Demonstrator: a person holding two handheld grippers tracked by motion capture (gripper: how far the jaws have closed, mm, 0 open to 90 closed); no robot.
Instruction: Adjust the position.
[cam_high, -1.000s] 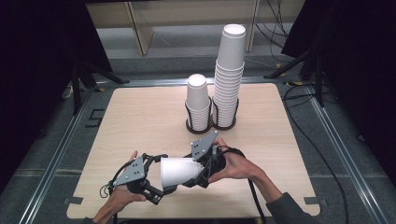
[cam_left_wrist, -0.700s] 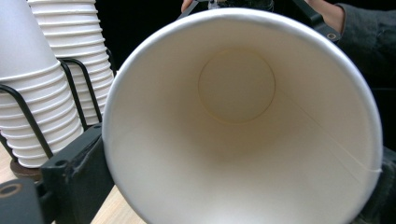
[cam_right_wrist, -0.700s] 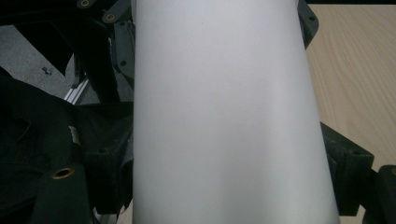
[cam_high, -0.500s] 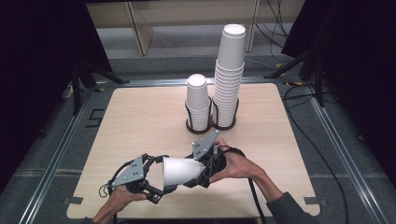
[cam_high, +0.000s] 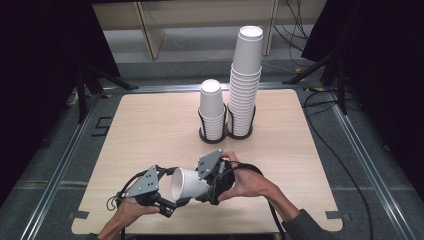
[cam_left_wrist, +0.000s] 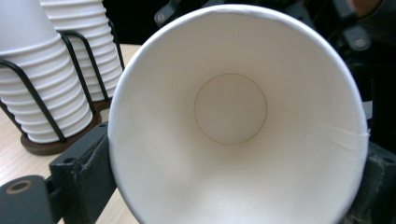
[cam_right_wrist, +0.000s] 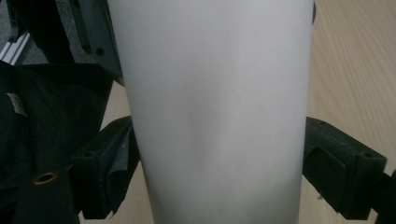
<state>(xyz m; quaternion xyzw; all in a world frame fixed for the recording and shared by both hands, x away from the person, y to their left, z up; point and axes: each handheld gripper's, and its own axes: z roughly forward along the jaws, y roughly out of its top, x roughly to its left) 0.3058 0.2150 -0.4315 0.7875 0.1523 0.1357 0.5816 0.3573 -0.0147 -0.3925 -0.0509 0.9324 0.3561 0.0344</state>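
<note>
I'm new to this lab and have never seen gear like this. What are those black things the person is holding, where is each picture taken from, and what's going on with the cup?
A person holds a hand-held gripper in each hand: a black two-jaw clamp with its own camera. The high view looks down on the wooden table. The other two pictures look along each tool's jaws.

At the back of the table a black wire rack holds a short stack of white paper cups and a tall stack.

The left hand-held gripper has just been closing its jaws on the rim end of one paper cup; its view looks into the cup's open mouth. The right hand-held gripper clamps the cup's body, whose wall dents slightly.
</note>
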